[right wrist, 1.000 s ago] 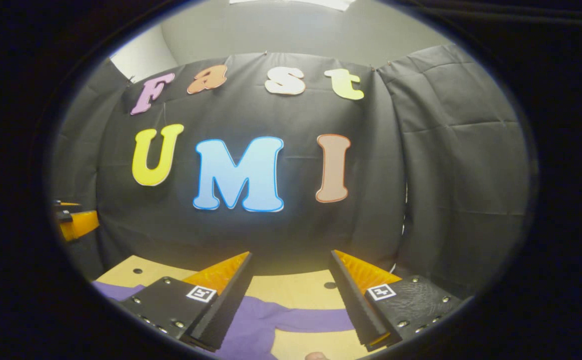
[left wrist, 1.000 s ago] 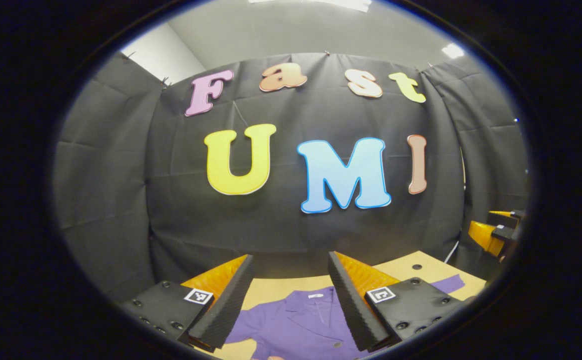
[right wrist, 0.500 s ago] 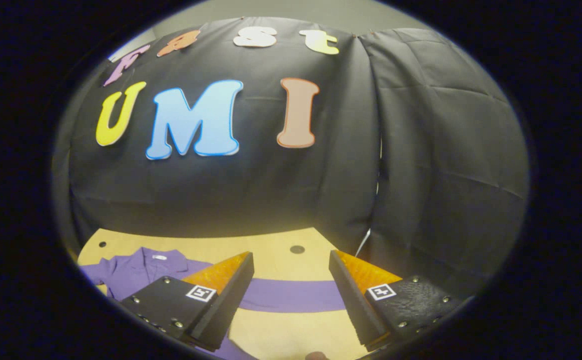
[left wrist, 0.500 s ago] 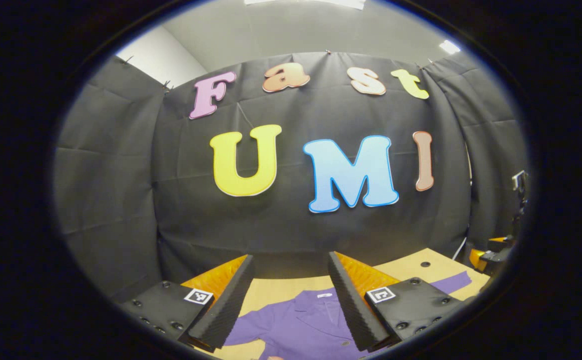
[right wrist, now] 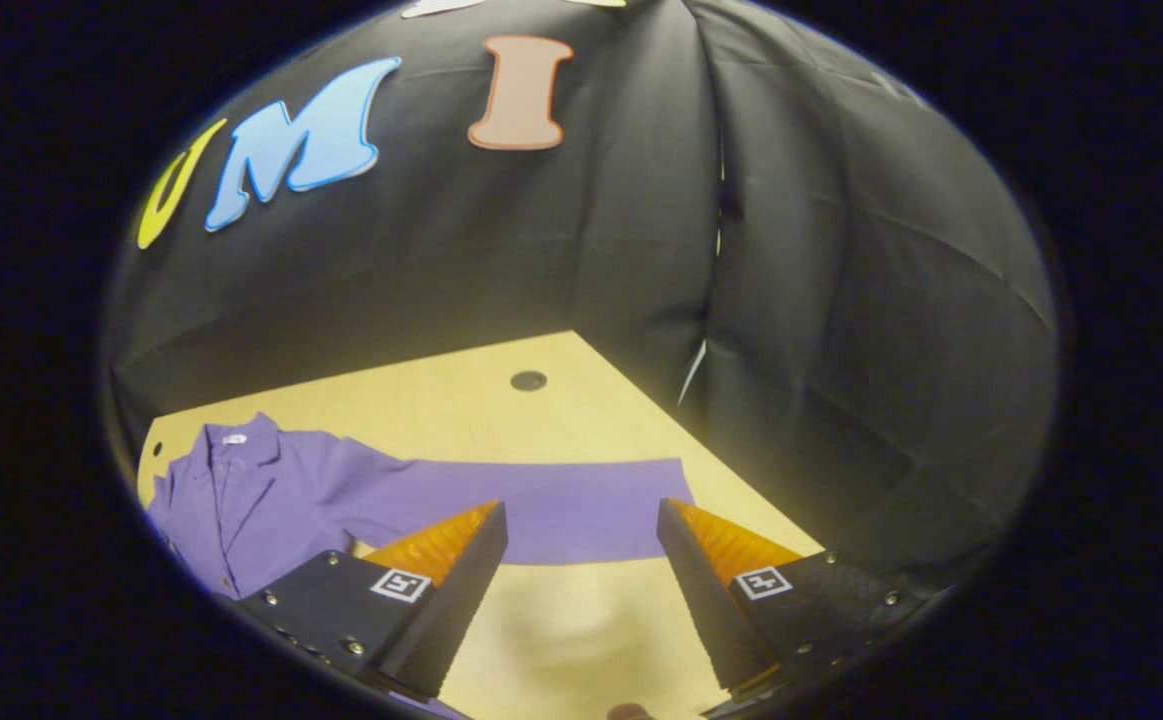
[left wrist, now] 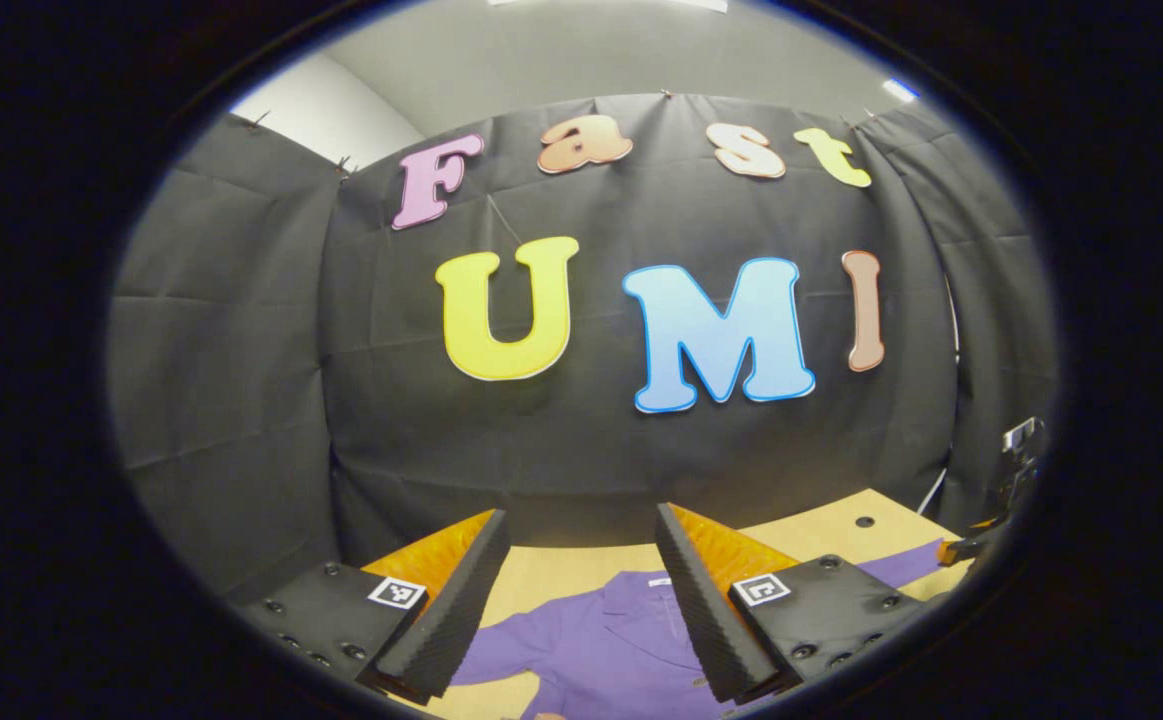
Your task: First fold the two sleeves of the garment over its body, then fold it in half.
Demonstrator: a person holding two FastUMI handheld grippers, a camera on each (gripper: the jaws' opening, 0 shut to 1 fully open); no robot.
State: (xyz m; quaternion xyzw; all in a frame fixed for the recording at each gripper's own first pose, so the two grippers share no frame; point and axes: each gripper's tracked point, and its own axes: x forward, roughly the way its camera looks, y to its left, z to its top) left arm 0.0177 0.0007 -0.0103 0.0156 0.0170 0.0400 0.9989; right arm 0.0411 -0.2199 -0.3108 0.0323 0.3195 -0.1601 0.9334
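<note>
Left gripper view: the left gripper [left wrist: 581, 560] hangs above the wooden table [left wrist: 841, 535], fingers set wide, gripping nothing. The purple garment [left wrist: 611, 645] lies flat below, collar toward the far wall.

Right gripper view: the right gripper [right wrist: 581, 555] hovers with fingers wide apart, empty, over the garment's sleeve [right wrist: 561, 505], which stretches rightward across the table.

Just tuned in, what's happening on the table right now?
A purple garment lies flat on the wooden table, collar toward the booth wall, and one sleeve is stretched straight out, not folded. The right claw is open and hangs over that sleeve near its cuff end, gripping nothing. The left claw is open too, above the garment's collar area. No fold is made yet.
</note>
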